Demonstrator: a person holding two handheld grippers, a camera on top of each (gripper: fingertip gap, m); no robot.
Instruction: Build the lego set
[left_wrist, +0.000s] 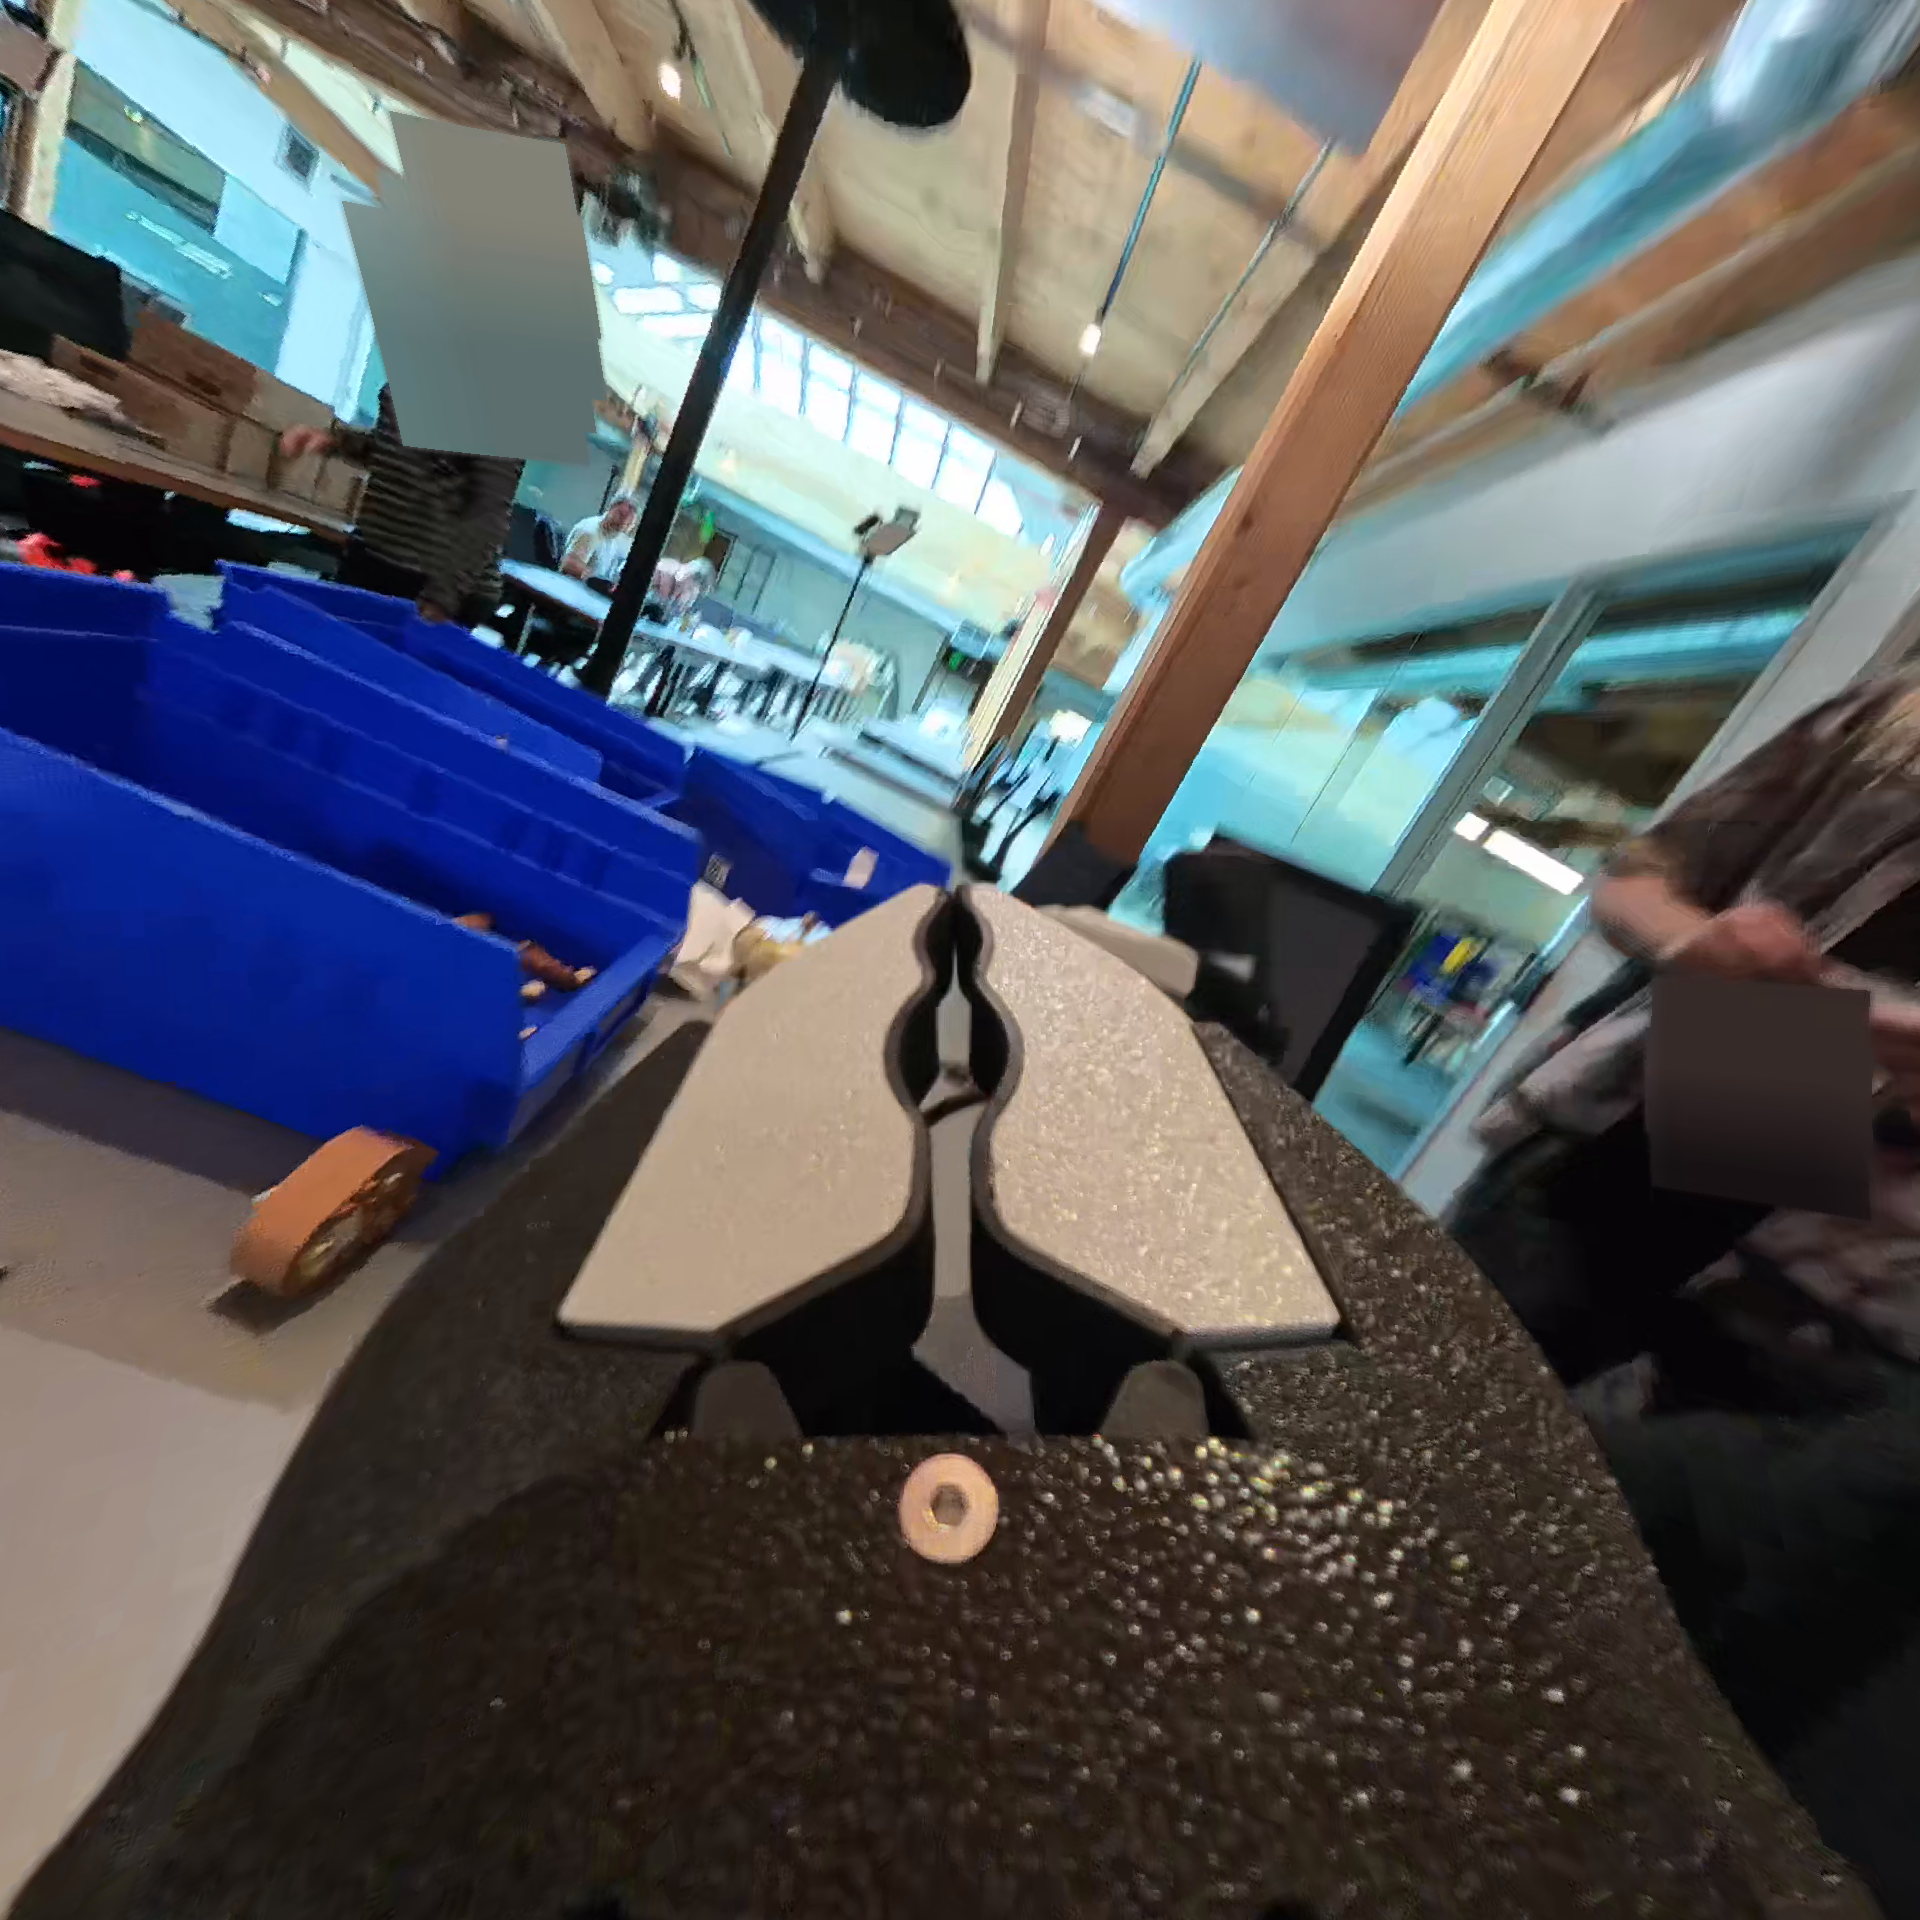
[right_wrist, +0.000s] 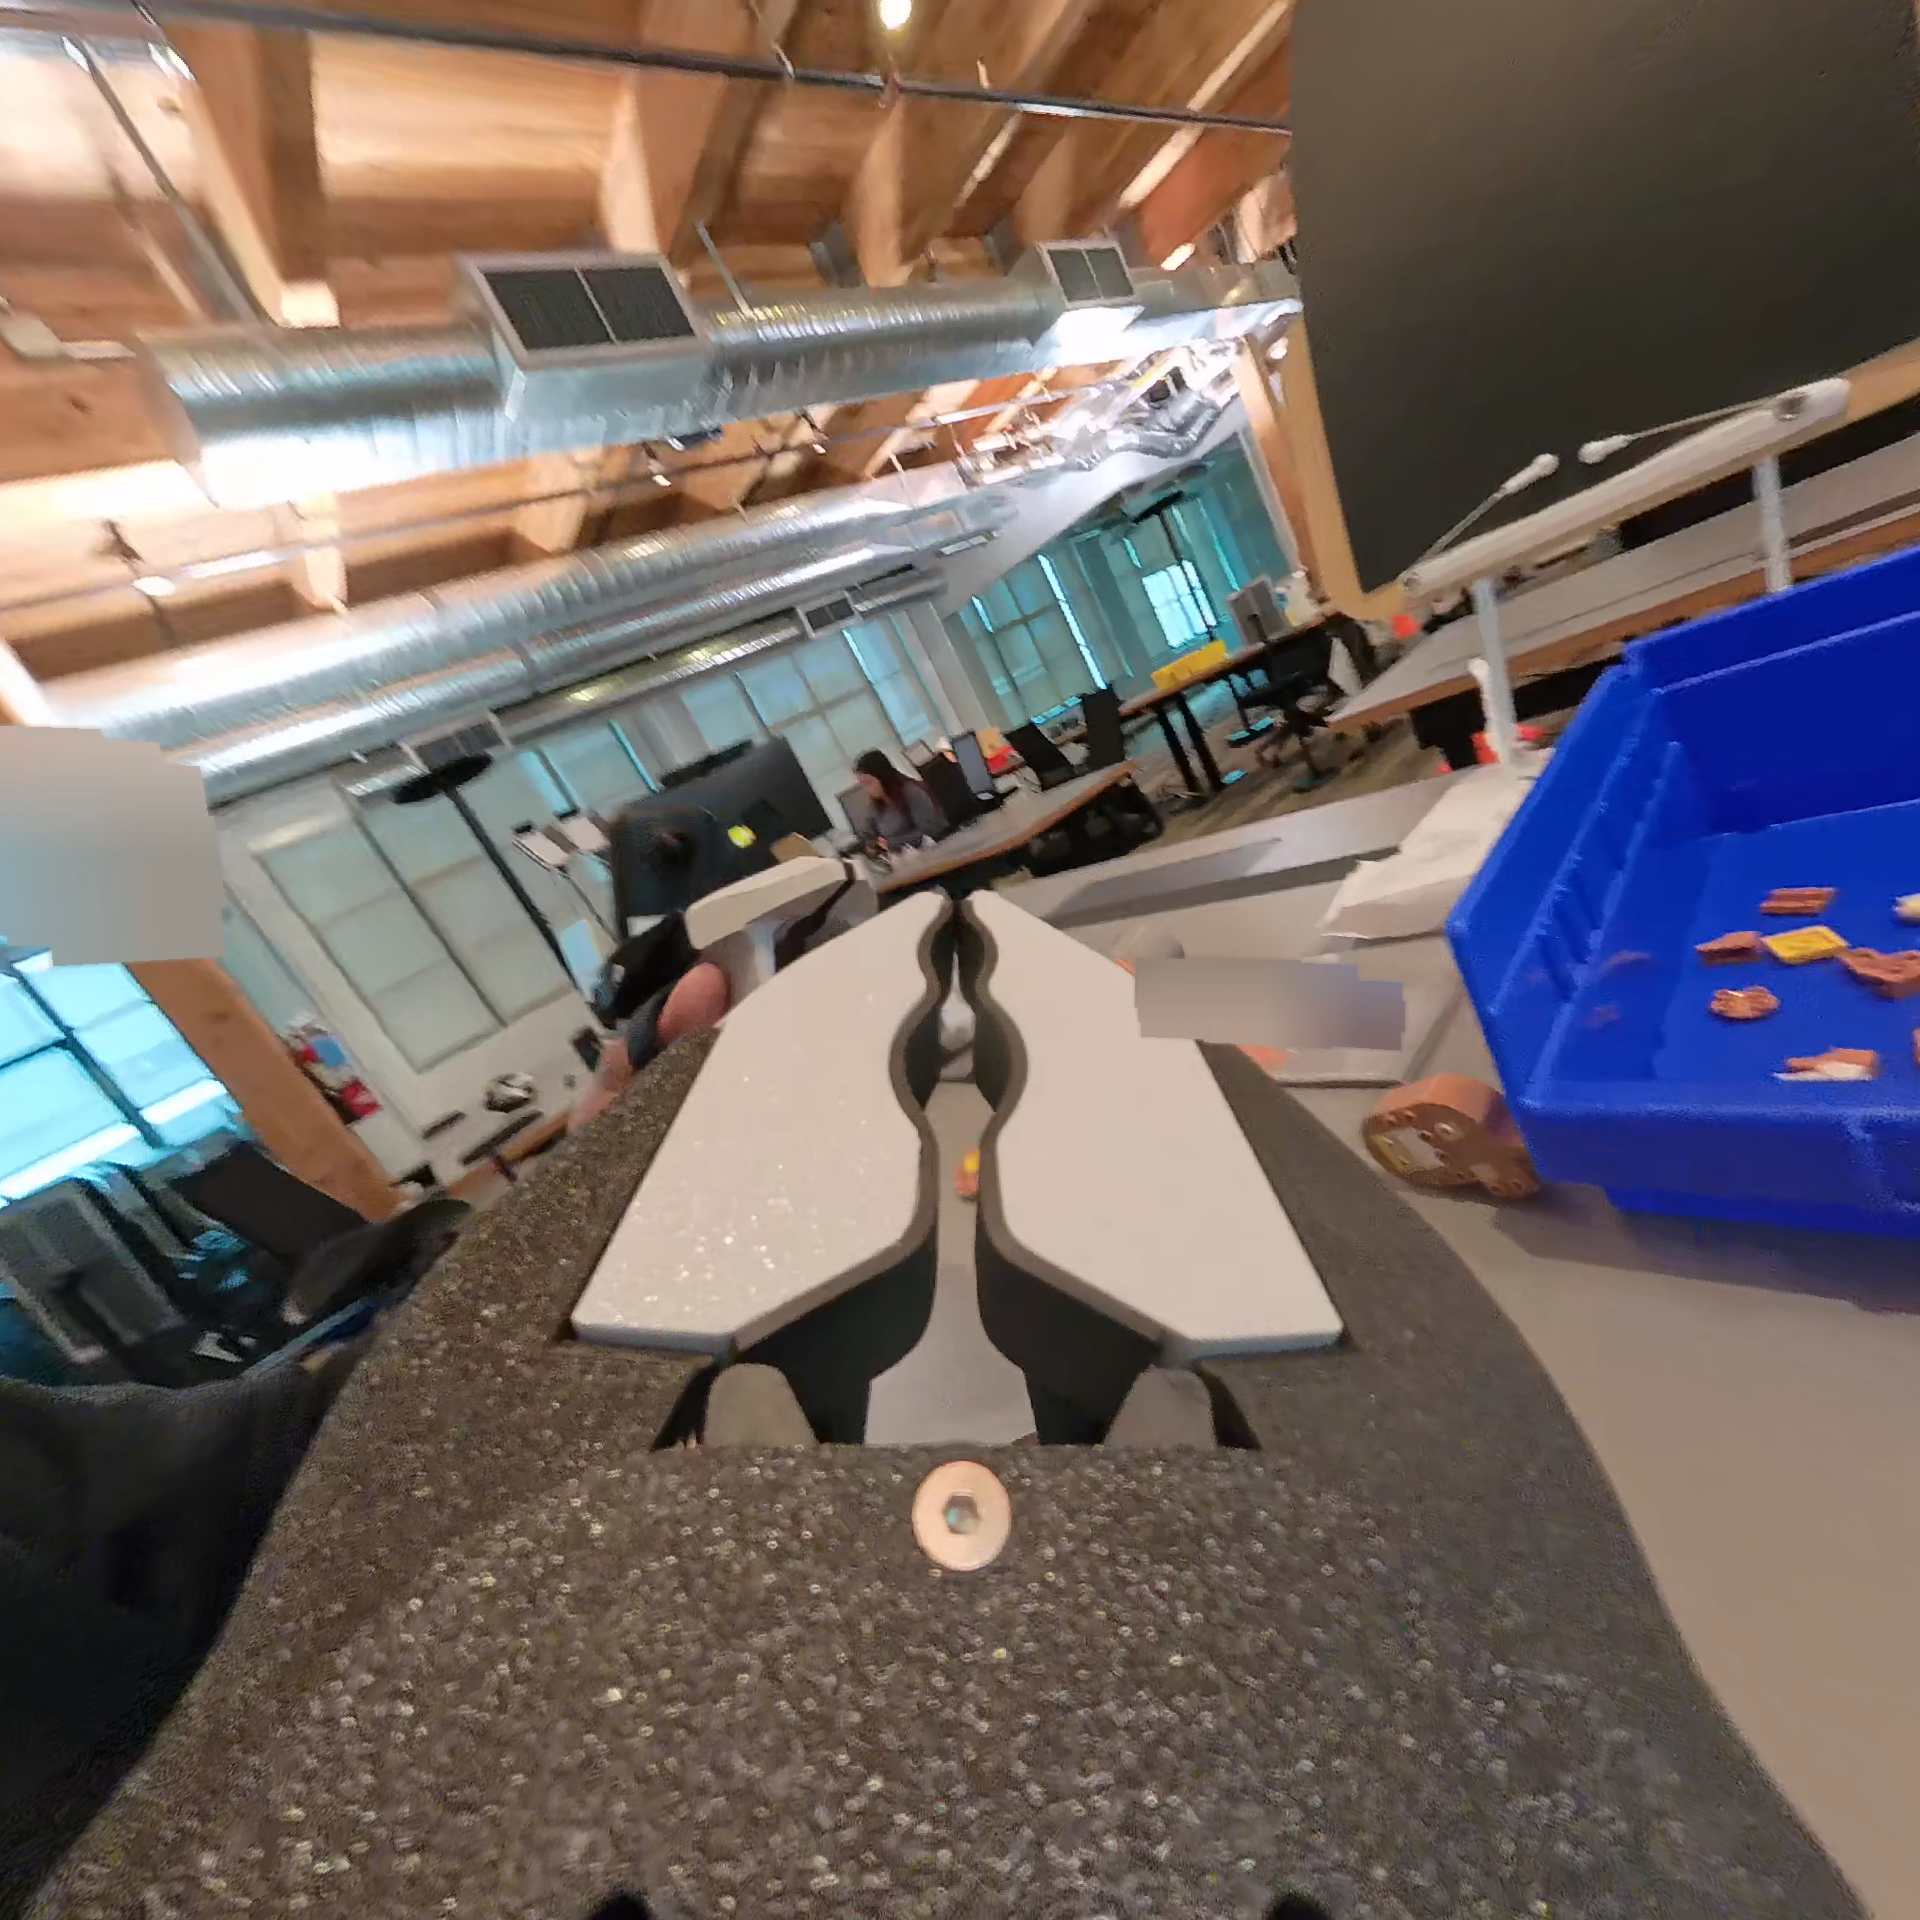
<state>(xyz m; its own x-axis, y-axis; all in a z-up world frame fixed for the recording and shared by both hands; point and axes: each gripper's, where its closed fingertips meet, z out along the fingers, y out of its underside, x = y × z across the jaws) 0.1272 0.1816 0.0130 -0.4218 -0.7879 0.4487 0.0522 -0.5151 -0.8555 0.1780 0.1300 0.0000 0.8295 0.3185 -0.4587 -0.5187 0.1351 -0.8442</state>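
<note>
At seven o'clock of left claw (left_wrist: 953, 914), tips pressed together on nothing: tan disc (left_wrist: 330, 1210) on edge, grey tabletop (left_wrist: 125, 1403), against ribbed blue plastic bin (left_wrist: 312, 997). Right claw (right_wrist: 953, 914) likewise closed, bare.

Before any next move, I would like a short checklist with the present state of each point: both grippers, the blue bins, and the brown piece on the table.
1. Left gripper shut with nothing between the fingertips: ok.
2. Right gripper shut with nothing between the fingertips: ok.
3. Brown round piece lies on the grey table, outside the nearest blue bin, apart from both grippers: ok.
4. Blue bin holds small brown and yellow pieces: ok.
5. Views sharp enough to judge small parts: not ok, the left wrist view is blurred.
6. Exact kind of the small pieces: cannot tell.
</note>
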